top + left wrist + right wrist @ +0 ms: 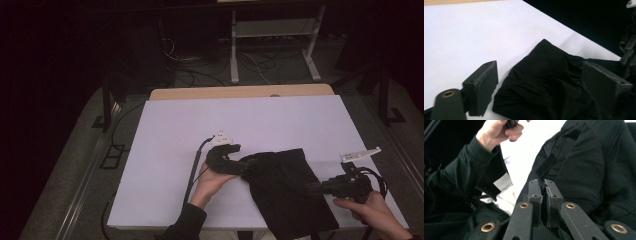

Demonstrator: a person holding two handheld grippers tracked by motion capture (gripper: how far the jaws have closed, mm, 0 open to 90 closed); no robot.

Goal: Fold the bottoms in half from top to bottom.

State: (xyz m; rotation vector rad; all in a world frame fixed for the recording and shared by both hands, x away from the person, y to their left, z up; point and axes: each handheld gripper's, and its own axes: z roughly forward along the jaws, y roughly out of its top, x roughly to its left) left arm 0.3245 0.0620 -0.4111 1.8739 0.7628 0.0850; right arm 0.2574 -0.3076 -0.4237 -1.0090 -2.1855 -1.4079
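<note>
White bench (200, 125) carries a black cloth (287, 187) near its front right. Left gripper (239, 165) hovers at the cloth's left edge, fingers (482, 87) wide, gripping nothing. Right gripper (314, 188) has its fingers (535, 195) pinched on the cloth's right edge.

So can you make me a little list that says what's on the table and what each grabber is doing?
thing: black cloth, crumpled, lying on the near right part of the table
table: white top
left gripper: jaws open, wide apart over the cloth's edge, pads not pressing it
right gripper: jaws closed together at the cloth's right side; a thin fold seems pinched between them, but it is hard to tell
left hand: holds the left gripper
</note>
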